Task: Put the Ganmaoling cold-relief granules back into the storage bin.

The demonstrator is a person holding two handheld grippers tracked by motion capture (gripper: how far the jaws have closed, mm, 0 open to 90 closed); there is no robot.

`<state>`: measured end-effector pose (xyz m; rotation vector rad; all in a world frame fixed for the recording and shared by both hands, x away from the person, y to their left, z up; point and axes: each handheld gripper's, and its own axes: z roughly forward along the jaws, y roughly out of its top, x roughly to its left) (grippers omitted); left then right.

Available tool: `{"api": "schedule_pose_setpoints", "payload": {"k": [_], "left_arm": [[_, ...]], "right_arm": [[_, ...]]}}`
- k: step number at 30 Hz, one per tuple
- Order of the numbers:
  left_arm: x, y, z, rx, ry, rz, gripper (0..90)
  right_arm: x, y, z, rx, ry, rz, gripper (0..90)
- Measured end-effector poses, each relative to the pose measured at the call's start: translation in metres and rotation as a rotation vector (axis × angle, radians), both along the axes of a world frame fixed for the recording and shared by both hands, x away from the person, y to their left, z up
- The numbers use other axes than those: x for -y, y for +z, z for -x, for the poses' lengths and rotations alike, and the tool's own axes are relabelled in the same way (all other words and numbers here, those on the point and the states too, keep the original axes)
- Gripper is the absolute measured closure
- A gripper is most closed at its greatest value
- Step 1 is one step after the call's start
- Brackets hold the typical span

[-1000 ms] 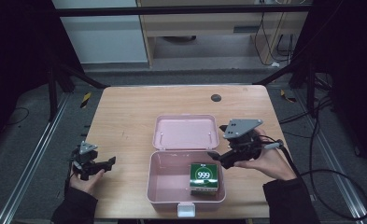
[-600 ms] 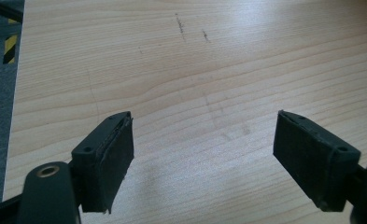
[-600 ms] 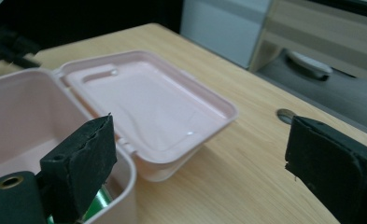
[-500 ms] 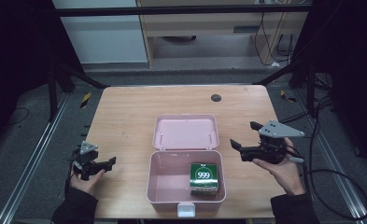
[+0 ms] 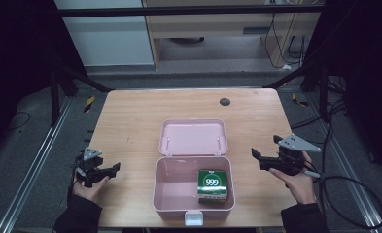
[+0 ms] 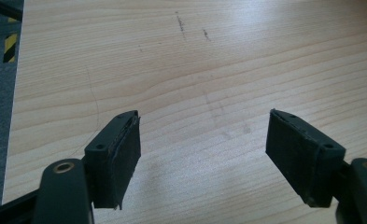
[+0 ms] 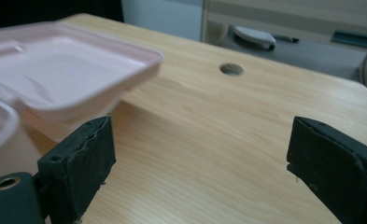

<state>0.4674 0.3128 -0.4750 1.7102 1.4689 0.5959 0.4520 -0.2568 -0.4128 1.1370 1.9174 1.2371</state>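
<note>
high view: a pale wooden table (image 5: 130, 121) carries an open pink plastic hinged box (image 5: 166, 184) near its front edge, centred between the two hands. the box's flat pink lid (image 5: 193, 137) is folded back and lies on the table behind the base, inner face up. inside the base, in the front right corner, stands a small green carton printed "999" (image 5: 212, 184); the remainder of the base is bare pink floor. a white latch tab (image 5: 194, 218) projects from the front wall of the box. a dark round hole (image 5: 225, 102) sits in the tabletop well behind the lid.

the left gripper (image 5: 112, 169) rests at the table's left front edge, well apart from the box, jaws spread and holding nothing. the right gripper (image 5: 254, 155) hovers just right of the box, topped by its grey three-cornered plate (image 5: 298, 143), jaws likewise spread and empty.

left gripper view: both black jaws stand wide apart over bare wood grain.

right gripper view: the jaws stand wide apart; the pink lid's rim shows at upper left, the round hole beyond.
</note>
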Motion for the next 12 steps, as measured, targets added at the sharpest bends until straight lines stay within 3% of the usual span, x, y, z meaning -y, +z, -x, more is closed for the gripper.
{"api": "schedule_pose_setpoints", "payload": {"k": [6,12], "left_arm": [[0.000,-0.004,-0.001,-0.015,0.000,-0.017,24.8],[-0.002,-0.006,-0.002,-0.022,0.009,-0.023,22.6]], "right_arm": [[0.020,-0.032,-0.008,-0.067,-0.106,-0.012,8.1],[0.029,-0.049,-0.012,-0.127,-0.139,-0.007,7.0]]}}
